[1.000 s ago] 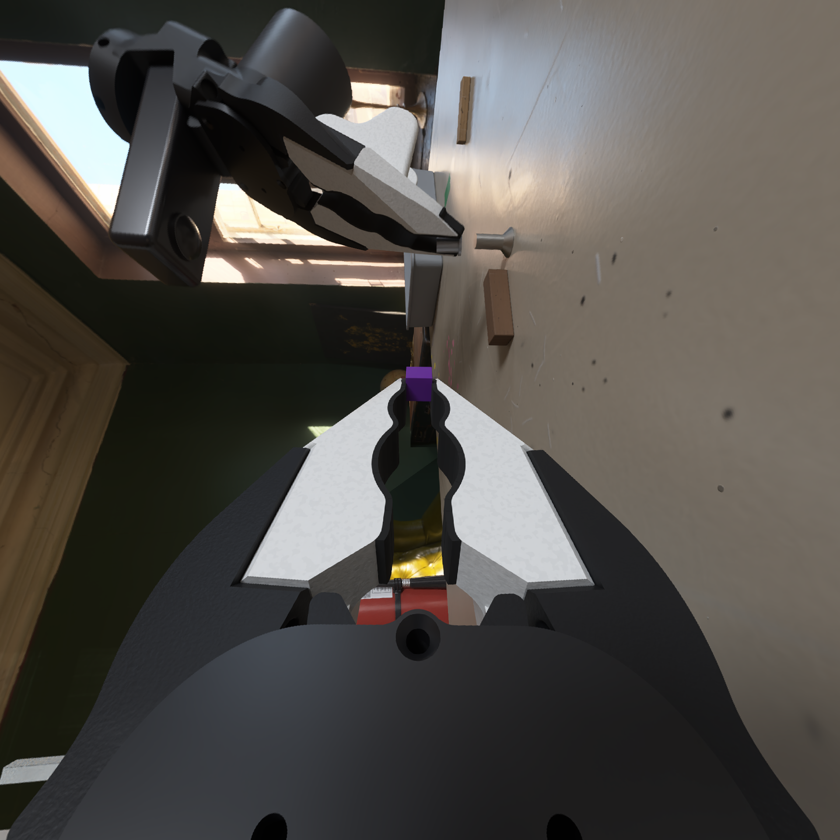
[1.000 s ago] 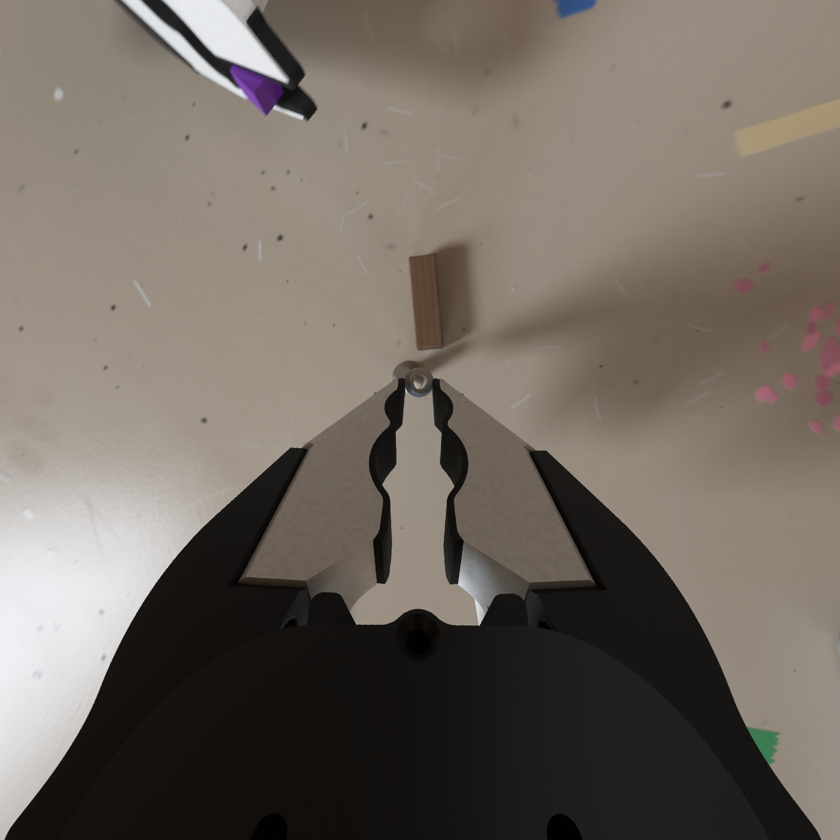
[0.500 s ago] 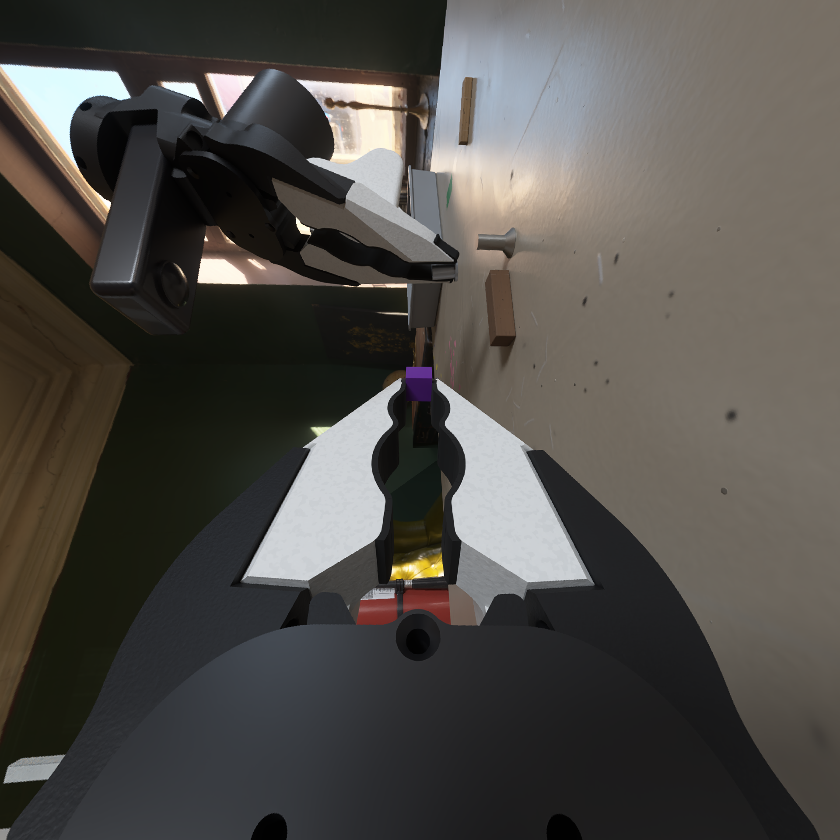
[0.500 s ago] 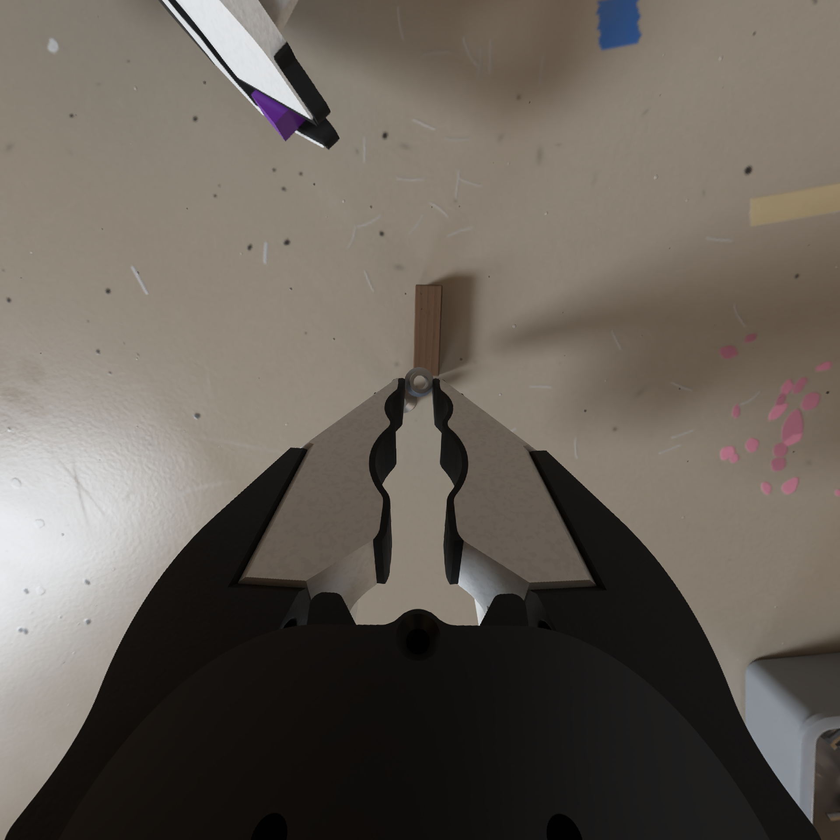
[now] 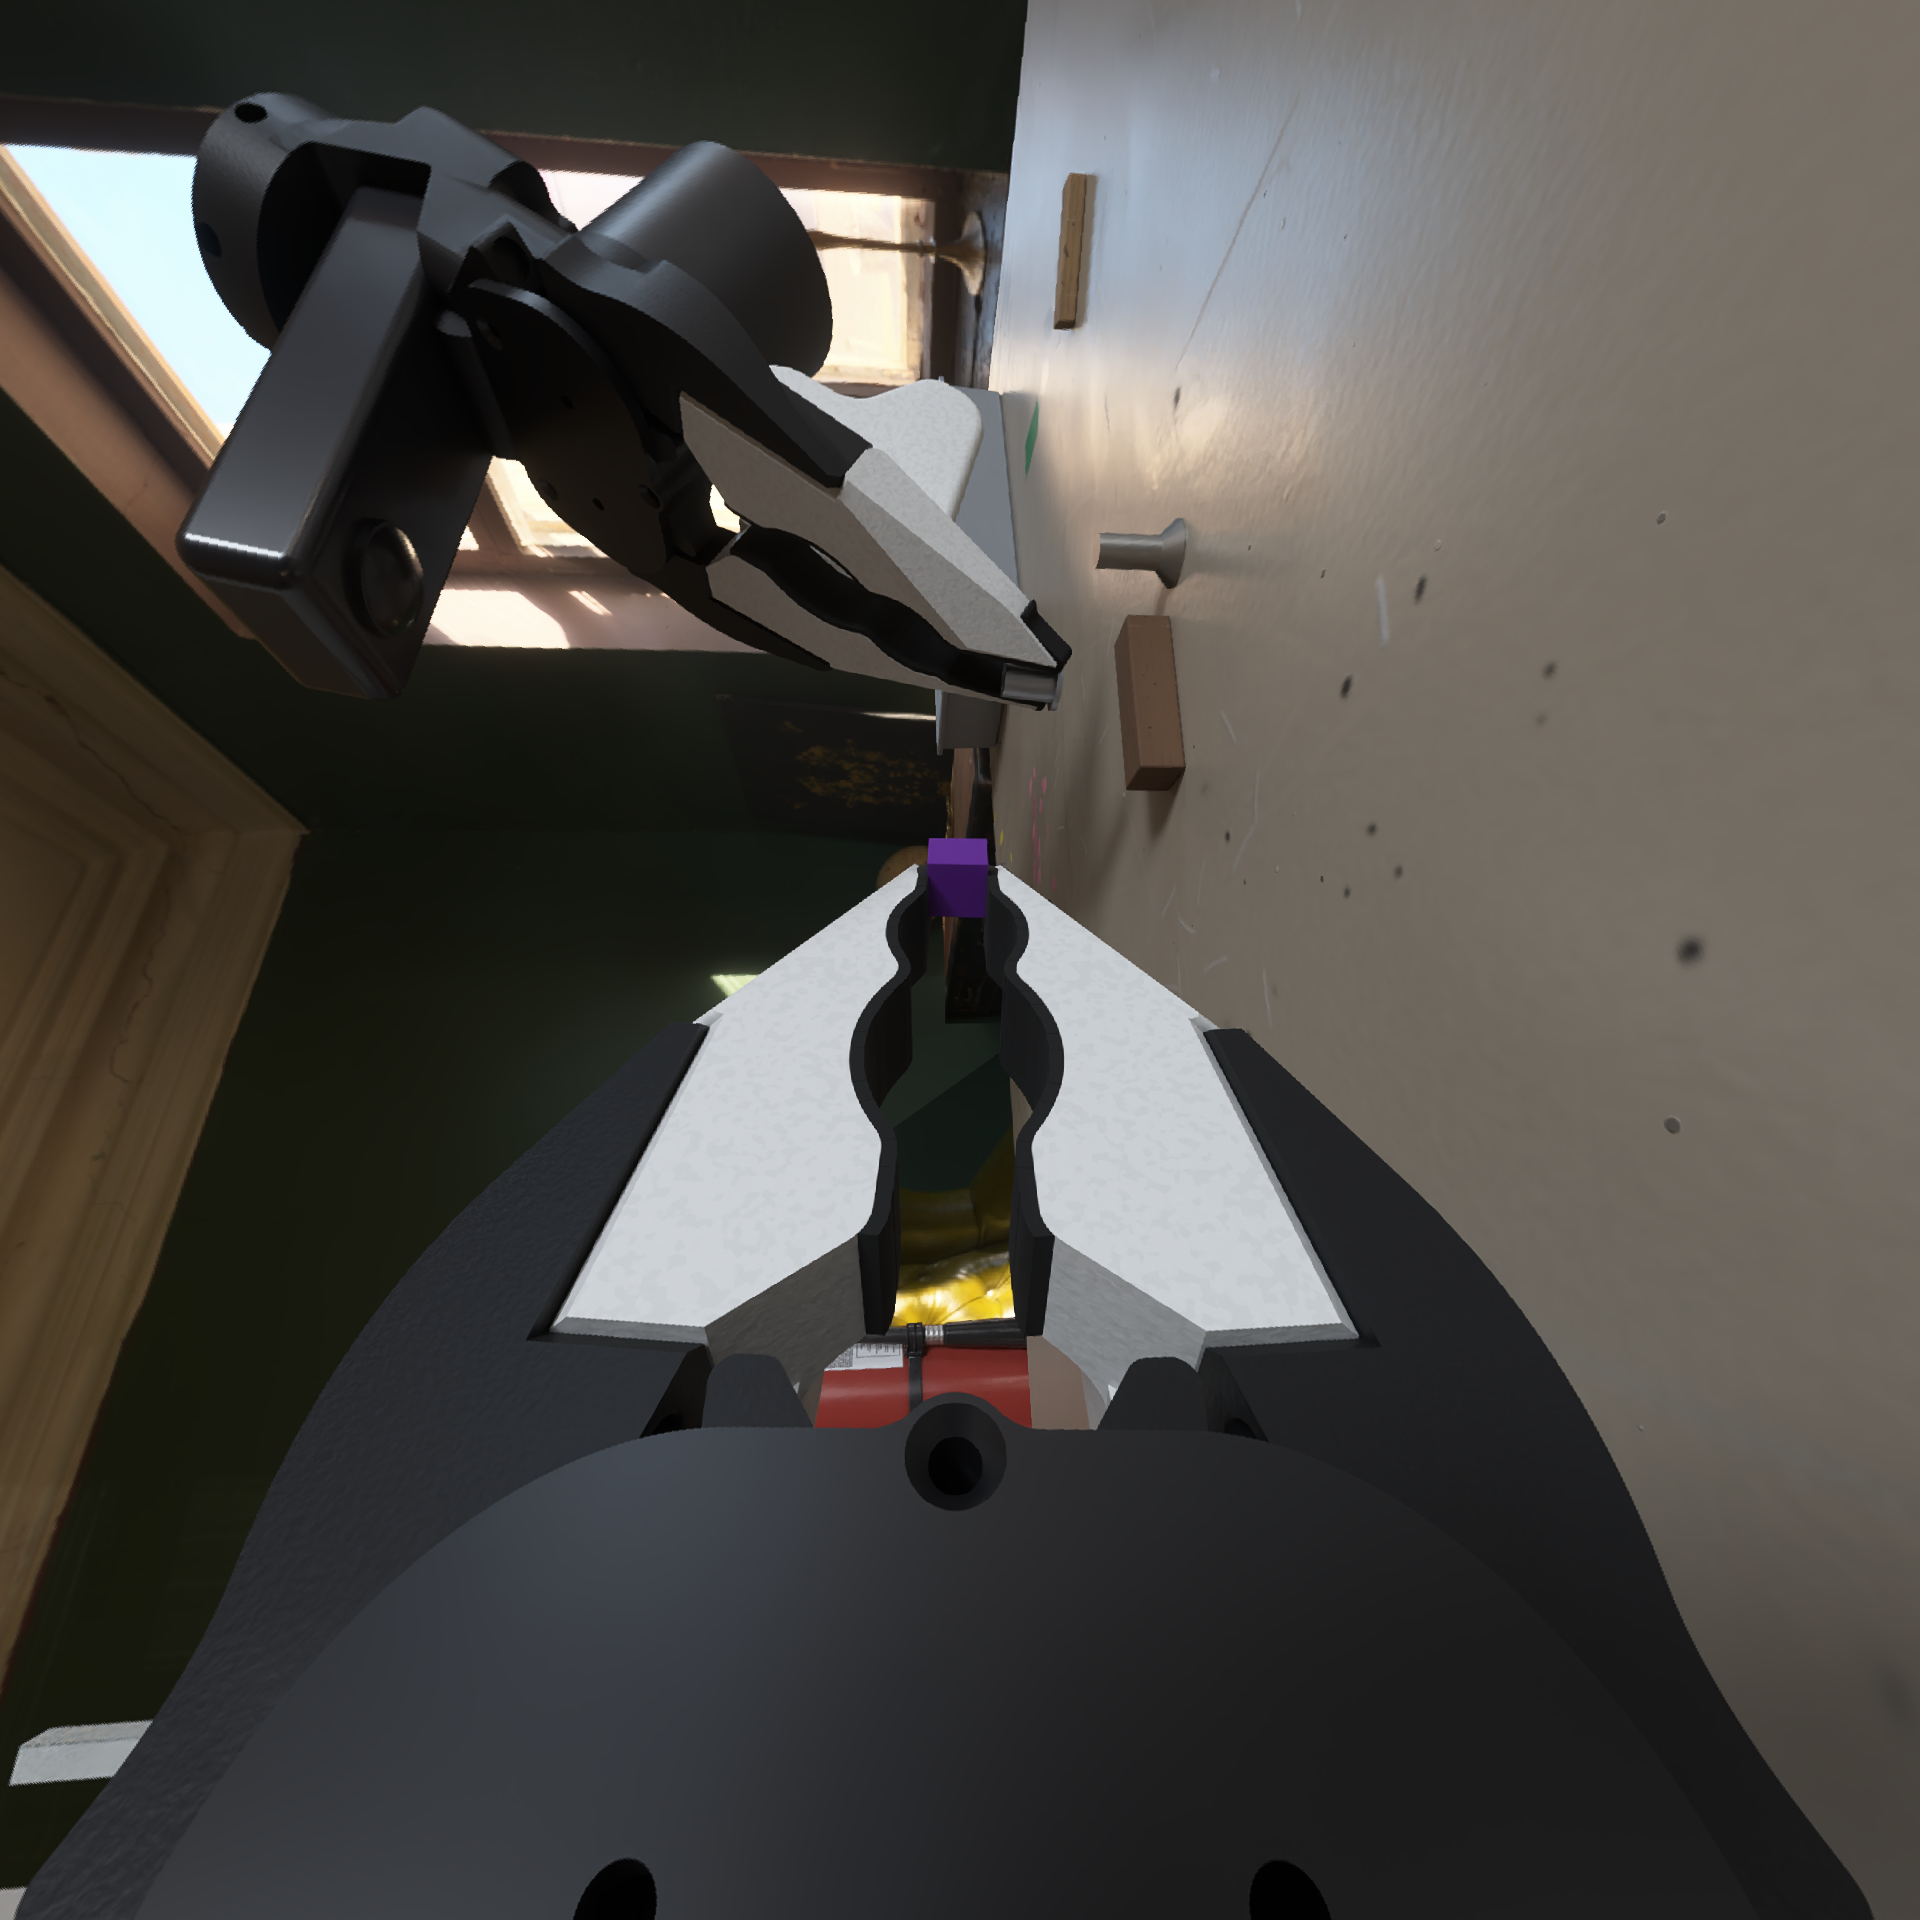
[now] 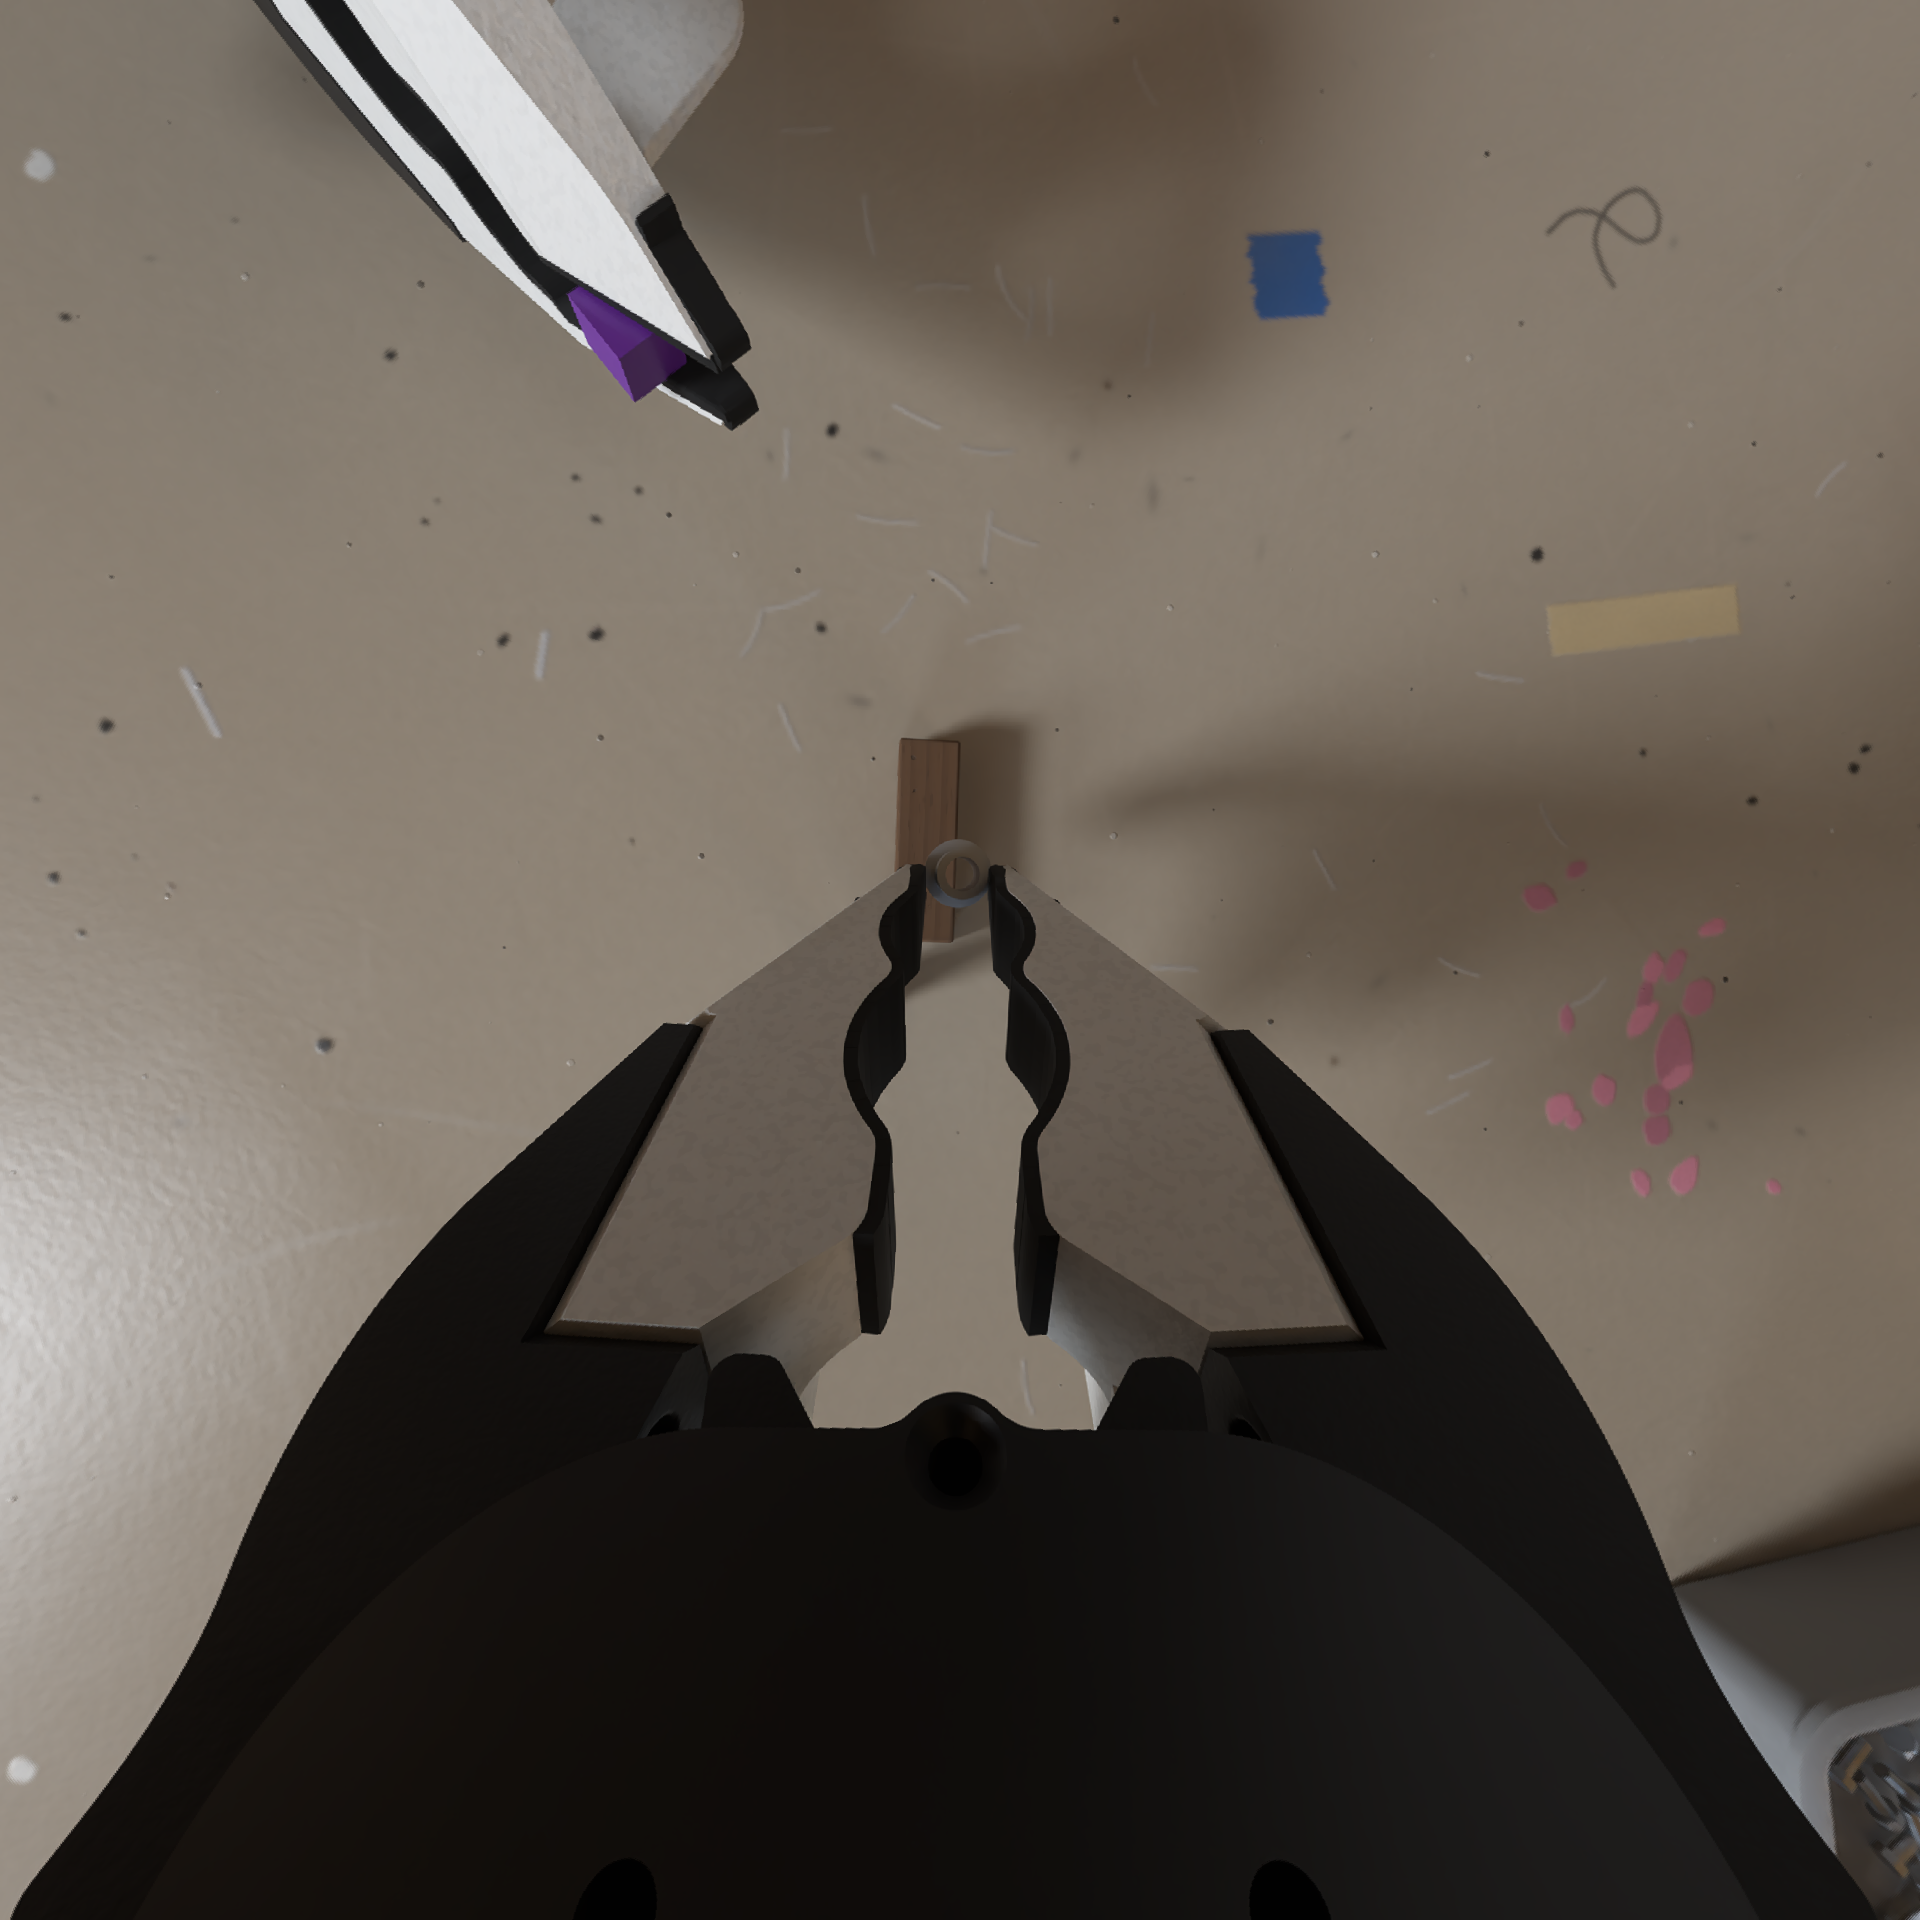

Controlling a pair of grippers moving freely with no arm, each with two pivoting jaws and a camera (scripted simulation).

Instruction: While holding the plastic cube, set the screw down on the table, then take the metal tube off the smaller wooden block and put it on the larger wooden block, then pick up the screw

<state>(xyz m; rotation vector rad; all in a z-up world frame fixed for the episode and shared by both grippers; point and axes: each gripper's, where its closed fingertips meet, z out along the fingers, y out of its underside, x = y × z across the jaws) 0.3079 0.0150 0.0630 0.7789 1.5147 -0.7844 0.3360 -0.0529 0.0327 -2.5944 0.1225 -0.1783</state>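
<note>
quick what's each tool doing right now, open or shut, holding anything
Left tool: shut on the purple plastic cube.
Right tool: shut on the metal tube, held above the wooden block.

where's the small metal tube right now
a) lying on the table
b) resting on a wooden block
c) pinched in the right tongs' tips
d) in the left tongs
c: the small metal tube sits pinched between the right tongs, above the brown wooden block.
</note>
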